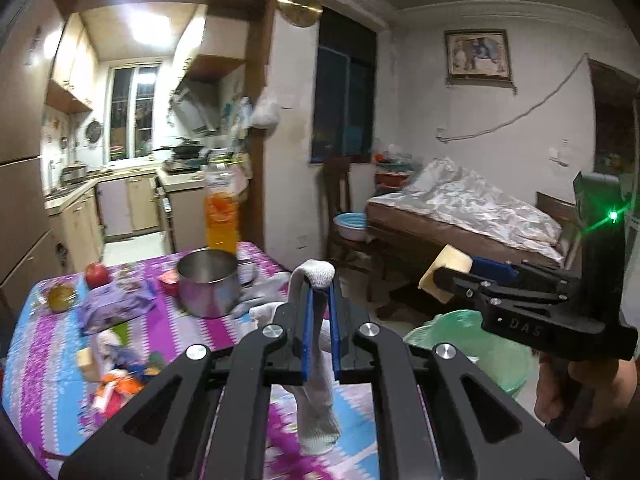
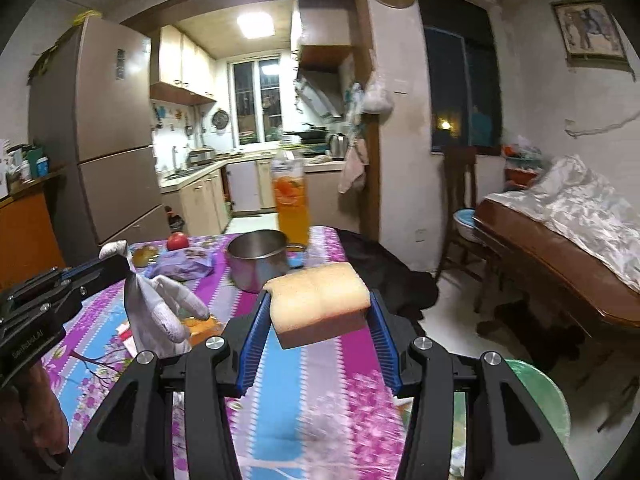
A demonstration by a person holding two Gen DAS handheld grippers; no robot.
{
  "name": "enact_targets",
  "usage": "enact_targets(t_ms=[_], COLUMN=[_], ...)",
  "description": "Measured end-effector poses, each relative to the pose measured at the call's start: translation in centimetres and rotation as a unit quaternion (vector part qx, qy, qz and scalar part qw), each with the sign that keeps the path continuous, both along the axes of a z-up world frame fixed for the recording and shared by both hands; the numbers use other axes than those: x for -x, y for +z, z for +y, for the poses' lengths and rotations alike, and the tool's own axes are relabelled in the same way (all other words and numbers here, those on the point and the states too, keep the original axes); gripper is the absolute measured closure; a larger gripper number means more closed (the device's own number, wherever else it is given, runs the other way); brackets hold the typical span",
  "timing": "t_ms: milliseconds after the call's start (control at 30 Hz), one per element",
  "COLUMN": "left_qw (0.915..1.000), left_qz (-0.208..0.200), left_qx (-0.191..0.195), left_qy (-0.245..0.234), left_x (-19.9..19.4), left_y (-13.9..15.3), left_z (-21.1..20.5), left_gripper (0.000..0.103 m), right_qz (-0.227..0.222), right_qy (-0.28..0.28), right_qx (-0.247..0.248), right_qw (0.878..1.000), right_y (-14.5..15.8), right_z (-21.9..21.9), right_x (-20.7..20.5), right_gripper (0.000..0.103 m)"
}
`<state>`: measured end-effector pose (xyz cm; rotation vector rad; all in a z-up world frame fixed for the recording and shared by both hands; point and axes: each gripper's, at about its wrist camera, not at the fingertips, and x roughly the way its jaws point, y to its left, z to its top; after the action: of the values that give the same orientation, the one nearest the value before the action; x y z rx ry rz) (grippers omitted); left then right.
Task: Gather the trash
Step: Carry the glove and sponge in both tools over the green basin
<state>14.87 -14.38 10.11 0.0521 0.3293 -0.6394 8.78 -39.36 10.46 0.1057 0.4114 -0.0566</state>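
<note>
Both loads are up off the table: left gripper jaws clamped on a limp glove, right gripper jaws gripping the sponge, the green-lined bin lying at four o'clock, nearer the right.

White knit glove: limp, pinched between blue pads, cuff end bunched above the tips, fingers dangling below, clear of the tabletop. Yellow sponge block: rectangular, pale top, tan underside, clamped crosswise by its two ends, roughly level, above the table edge. Green-lined trash bin: on floor beside table, mouth open.
</note>
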Motion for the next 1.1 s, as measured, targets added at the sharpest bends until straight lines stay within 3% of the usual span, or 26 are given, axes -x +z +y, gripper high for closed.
enact_targets(t_ms=[400, 700, 933, 1100], left_qw=[0.9941, 0.9851, 0.9781, 0.9730], left_qz=[0.023, 0.062, 0.103, 0.124], left_qx=[-0.007, -0.027, -0.050, -0.077], left_qy=[-0.105, -0.159, -0.174, -0.179], left_x=[-0.1, 0.2, -0.3, -0.6], left_y=[0.0, -1.5, -3.8, -6.1], left_z=[-12.9, -21.6, -25.7, -27.8], left_gripper=[0.097, 0.097, 0.097, 0.097], right_qz=[0.077, 0.194, 0.267, 0.287], right_qy=[-0.089, -0.115, -0.109, -0.107], right_qx=[-0.012, -0.035, -0.054, -0.057], right_qw=[0.993, 0.974, 0.956, 0.950], right_y=[-1.4, -5.6, -9.8, -11.4], right_z=[-13.4, -22.7, -24.6, -25.0], right_x=[3.2, 2.8, 0.9, 0.6], right_gripper=[0.054, 0.054, 0.054, 0.054])
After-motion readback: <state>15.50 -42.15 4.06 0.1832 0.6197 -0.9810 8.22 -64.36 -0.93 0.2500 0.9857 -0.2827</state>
